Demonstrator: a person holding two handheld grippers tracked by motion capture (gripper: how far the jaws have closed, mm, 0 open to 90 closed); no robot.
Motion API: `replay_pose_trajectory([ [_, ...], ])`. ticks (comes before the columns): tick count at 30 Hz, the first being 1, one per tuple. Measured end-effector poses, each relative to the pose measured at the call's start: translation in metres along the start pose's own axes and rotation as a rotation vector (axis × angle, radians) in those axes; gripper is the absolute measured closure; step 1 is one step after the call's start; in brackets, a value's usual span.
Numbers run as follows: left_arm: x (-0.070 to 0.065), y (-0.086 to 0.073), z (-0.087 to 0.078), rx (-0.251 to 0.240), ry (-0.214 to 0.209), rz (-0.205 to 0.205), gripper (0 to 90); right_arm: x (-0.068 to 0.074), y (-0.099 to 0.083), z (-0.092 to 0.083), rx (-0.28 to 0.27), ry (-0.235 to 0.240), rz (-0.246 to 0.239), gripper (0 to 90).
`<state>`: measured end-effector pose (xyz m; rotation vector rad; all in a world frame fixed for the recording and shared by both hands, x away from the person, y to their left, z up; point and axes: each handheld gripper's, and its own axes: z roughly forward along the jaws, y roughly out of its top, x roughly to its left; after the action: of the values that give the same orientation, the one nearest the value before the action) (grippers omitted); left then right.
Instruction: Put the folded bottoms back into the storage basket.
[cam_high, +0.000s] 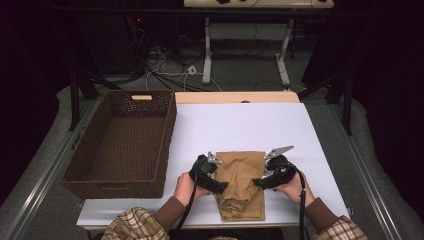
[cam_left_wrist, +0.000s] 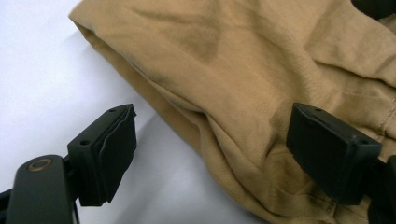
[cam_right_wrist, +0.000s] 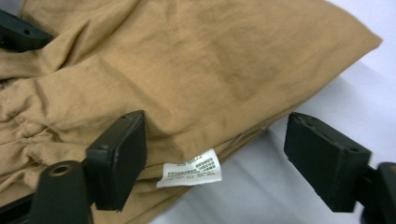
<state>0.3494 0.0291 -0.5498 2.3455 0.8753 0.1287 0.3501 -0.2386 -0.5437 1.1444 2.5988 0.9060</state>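
A tan folded garment (cam_high: 242, 182) lies near the front edge of the white table (cam_high: 240, 125). My left gripper (cam_high: 222, 186) is at the garment's left side and my right gripper (cam_high: 257, 182) at its right side. In the left gripper view the gripper (cam_left_wrist: 210, 135) is open. One jaw is over the bare table and the other over the cloth (cam_left_wrist: 233, 70), with the folded edge between them. In the right gripper view the gripper (cam_right_wrist: 217, 140) is open astride the garment's (cam_right_wrist: 187, 70) other edge. A white label (cam_right_wrist: 192, 173) sticks out between the jaws.
A brown wicker basket (cam_high: 170, 130) stands at the table's left side with nothing showing inside it. Beyond the table's far edge are a wooden strip (cam_high: 235, 97), cables on the floor and the legs of another table.
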Motion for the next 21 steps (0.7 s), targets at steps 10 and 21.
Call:
replay_pose_trajectory([
  [10,-0.009,-0.002,0.001,-0.029,-0.002,0.037,37.8,0.003,-0.001,0.003,0.02,0.016,-0.001,33.9],
  [21,-0.012,-0.005,0.003,-0.074,-0.072,0.045,71.3,0.007,-0.001,0.003,0.011,0.063,0.022,62.6],
])
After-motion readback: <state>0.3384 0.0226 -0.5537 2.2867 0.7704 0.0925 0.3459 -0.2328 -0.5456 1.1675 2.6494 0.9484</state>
